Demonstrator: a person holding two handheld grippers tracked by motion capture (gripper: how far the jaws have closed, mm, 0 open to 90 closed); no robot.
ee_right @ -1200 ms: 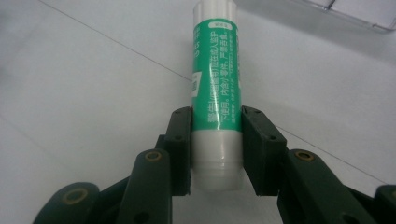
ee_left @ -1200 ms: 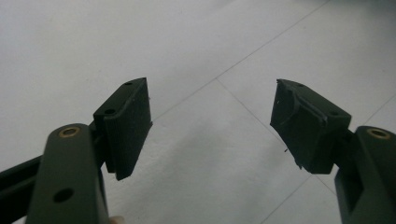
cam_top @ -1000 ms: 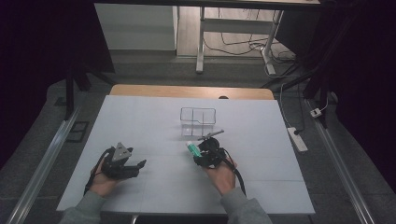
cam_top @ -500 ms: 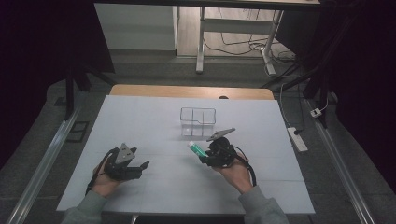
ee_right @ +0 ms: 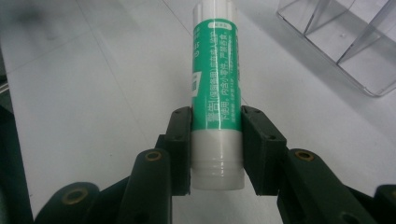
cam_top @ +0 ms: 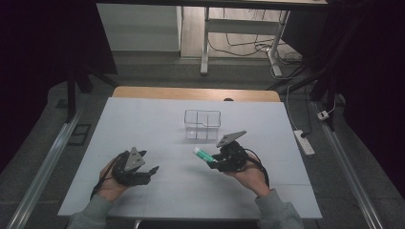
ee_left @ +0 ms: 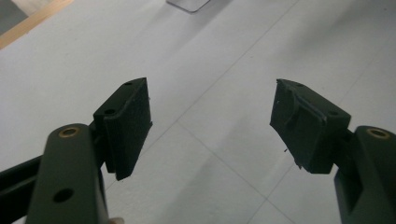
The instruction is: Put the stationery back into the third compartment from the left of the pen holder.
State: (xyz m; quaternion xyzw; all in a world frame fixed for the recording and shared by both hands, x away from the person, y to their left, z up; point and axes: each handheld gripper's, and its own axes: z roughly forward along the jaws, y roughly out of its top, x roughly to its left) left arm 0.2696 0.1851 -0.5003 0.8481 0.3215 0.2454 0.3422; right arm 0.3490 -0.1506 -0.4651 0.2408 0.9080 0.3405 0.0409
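1. White table (cam_top: pixel 157 119) fills the middle of the high view, with dark floor around it and a clear divided box (cam_top: pixel 202 125) set just above the frame's centre.
2. A tube (ee_right: pixel 216 79) is clamped by the right gripper (cam_top: pixel 213 161) near its plain white end; in the high view it lies right of centre, just below the box.
3. The left gripper (ee_left: pixel 210 123) is seen at lower left of the high view, jaws spread wide with nothing between them.
4. Dropping the tube into the box is judged to be the step in hand. It would best be tipped upright over one compartment and lowered before release.
5. The tube is a slim white cylinder wrapped in a green label with white print. It looks smooth and may slip if the grip is eased early.
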